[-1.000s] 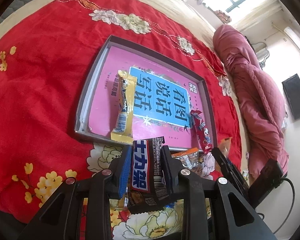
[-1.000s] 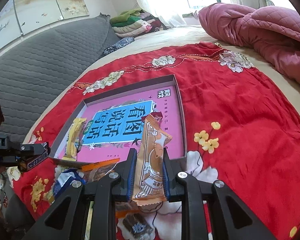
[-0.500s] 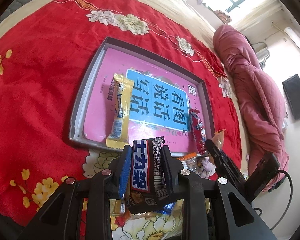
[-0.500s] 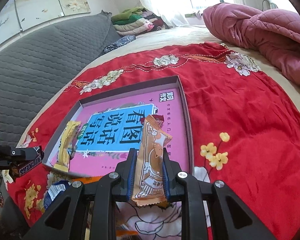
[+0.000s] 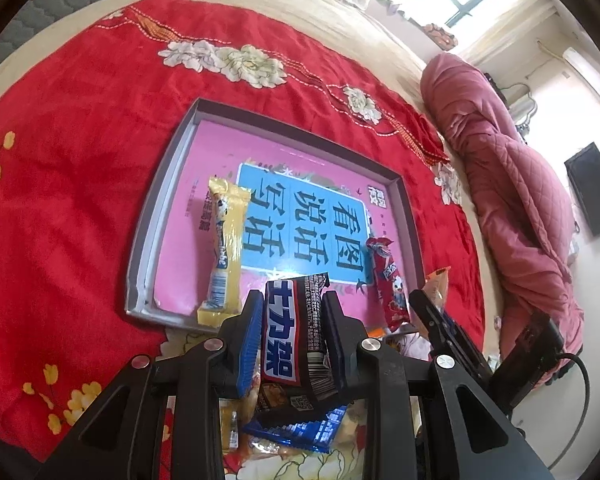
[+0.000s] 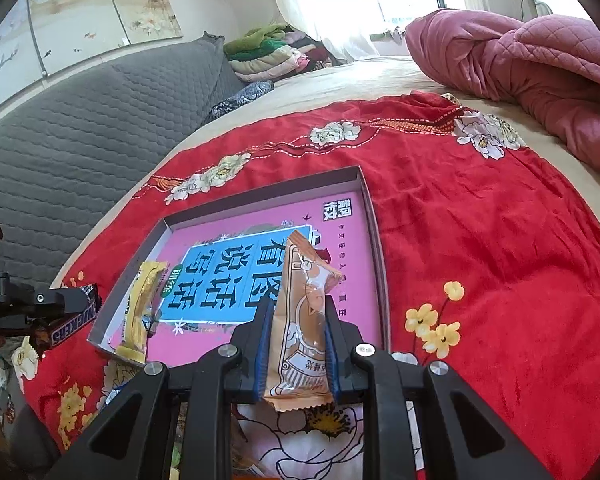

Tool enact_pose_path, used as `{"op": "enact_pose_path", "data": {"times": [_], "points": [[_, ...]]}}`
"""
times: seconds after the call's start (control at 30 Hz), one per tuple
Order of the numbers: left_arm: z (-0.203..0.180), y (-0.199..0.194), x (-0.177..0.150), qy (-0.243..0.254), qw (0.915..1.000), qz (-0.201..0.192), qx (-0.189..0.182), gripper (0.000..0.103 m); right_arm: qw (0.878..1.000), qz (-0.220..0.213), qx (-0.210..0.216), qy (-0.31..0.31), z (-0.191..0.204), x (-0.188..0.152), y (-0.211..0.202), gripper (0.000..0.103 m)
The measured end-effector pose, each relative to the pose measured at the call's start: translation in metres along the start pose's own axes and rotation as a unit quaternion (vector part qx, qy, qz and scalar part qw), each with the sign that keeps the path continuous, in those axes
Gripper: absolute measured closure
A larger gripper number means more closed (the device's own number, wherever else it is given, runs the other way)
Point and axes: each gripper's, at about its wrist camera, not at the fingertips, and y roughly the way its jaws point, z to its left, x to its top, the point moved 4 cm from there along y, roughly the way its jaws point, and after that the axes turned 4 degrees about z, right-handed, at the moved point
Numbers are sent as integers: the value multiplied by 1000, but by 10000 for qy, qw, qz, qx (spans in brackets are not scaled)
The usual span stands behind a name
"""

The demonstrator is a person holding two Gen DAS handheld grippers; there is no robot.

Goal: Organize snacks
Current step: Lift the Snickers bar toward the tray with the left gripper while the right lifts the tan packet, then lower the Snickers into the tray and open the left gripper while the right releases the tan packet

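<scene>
Red floral cloth [image 5: 80, 208] covers the bed before us, with a quilted grey headboard [image 6: 80, 120] behind and a bundled pink quilt [image 6: 540, 64] off to the right; on the cloth lies a shallow grey tray [image 5: 168, 184] lined with a pink and blue printed sheet; inside it we see a yellow snack stick [image 5: 224, 248] along the left side and a red snack stick [image 5: 388, 280] near the right wall; our left hand-held gripper [image 5: 292, 332] is clamped on a dark chocolate bar [image 5: 292, 344], held lengthwise above the tray's near edge, with a blue-wrapped snack [image 5: 300, 432] lying loose on the cloth beneath it; our right hand-held gripper [image 6: 298, 344] is closed tight on an orange snack packet [image 6: 304, 320] printed with a cartoon cat, standing upright over the near right part of the tray; from the right wrist view the left gripper and its bar show at the far left, just beside the tray's near left corner.
</scene>
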Motion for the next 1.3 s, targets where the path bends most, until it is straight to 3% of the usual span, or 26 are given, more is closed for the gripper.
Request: {"op": "enact_pose_path", "data": {"times": [0.6,1.3], "points": [[-19,8,10,195,9994,-171,217,72,9994,-289,206,66,0,18,-5,80],[-35,34,20,346,9981,-148,490,72,9990,-270,347,117,-8,25,3,80]]}}
